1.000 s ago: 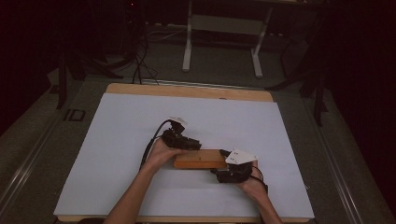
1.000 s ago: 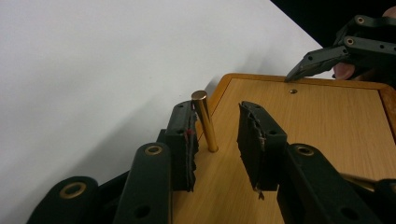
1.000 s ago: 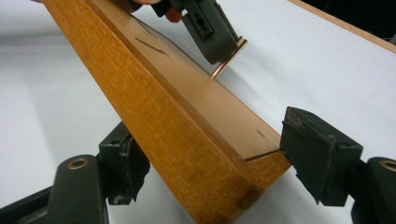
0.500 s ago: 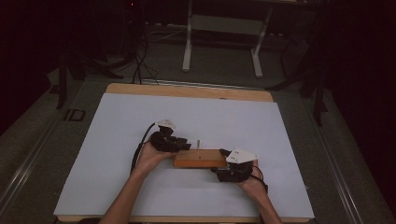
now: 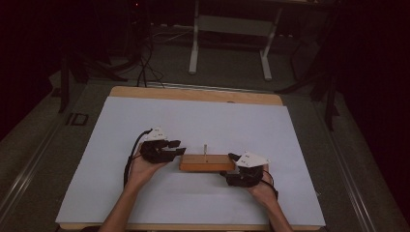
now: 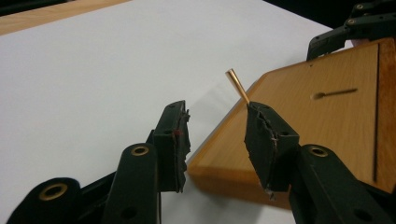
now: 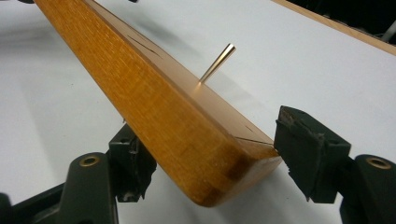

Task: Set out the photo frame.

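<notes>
Setting reads as a lab or test room for recording, not a home. Evidence: a wooden table (image 5: 193,94) covered by a plain white sheet (image 5: 203,130), standing alone under light while the surroundings stay dark. Floor is grey carpet (image 5: 96,92) with loose black cables (image 5: 145,67) trailing across it. Behind the table stands a metal-legged bench frame (image 5: 229,43). Dark stand legs (image 5: 67,72) flank the table on the left.

Both forearms reach in from the table's near edge; the left gripper (image 5: 170,149) lies level, its black jaws apart, having just been opening with nothing between them; the right gripper (image 5: 231,165) points leftward, jaws closing.
</notes>
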The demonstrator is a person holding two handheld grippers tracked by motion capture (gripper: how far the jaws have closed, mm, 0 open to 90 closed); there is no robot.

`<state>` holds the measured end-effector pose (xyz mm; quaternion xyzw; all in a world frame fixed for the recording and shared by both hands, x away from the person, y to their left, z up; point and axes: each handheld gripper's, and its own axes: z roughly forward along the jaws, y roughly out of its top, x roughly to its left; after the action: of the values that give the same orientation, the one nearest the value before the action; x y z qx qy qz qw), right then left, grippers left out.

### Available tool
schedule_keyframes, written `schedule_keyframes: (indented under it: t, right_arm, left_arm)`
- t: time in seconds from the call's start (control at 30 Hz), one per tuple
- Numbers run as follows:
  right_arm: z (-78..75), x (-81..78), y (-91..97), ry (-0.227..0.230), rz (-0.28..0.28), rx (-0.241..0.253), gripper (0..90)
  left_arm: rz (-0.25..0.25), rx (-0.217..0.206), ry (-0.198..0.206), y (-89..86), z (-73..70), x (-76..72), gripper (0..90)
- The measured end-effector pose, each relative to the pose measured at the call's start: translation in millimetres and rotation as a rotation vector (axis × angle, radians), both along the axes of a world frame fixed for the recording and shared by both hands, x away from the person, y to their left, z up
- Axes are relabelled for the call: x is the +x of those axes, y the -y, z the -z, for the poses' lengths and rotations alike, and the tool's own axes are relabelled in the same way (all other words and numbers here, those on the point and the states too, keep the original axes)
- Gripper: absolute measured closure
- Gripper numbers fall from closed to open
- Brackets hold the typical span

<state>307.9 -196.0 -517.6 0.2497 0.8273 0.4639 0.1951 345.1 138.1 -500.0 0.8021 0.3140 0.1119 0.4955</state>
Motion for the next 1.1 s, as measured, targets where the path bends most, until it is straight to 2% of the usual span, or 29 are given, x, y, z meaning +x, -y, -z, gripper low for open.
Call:
schedule_keyframes:
  t: [0.27,0.4,0.57,0.8,0.9,0.97,1.1]
  right_arm:
    - [-1.2,0.5,0.6,0.003,0.003,0.003,33.2]
    - [-1.8,0.9,1.1,0.001,0.004,0.007,33.6]
    - [-2.4,1.0,0.8,0.005,0.006,0.007,34.3]
    - [-2.8,1.5,0.8,0.006,0.012,0.011,35.4]
    - [-2.9,1.9,1.0,0.004,0.013,0.014,35.5]
    - [-3.0,2.4,0.9,0.005,0.013,0.016,35.8]
    - [-3.1,2.9,0.9,0.003,0.012,0.018,35.7]
  left_arm:
    - [-0.04,0.039,0.025,-18.9,2.8,-18.0,56.4]
    - [-0.084,0.056,0.065,-30.6,9.6,-30.6,54.8]
    - [-0.059,0.083,0.055,-36.5,13.8,-42.5,51.7]
    - [-0.034,0.177,0.096,-26.3,15.2,-57.7,47.2]
    - [-0.02,0.188,0.098,-20.8,16.3,-57.7,47.2]
    - [-0.013,0.218,0.11,-9.5,18.3,-55.5,47.1]
    - [-0.003,0.233,0.121,1.8,21.2,-50.0,47.2]
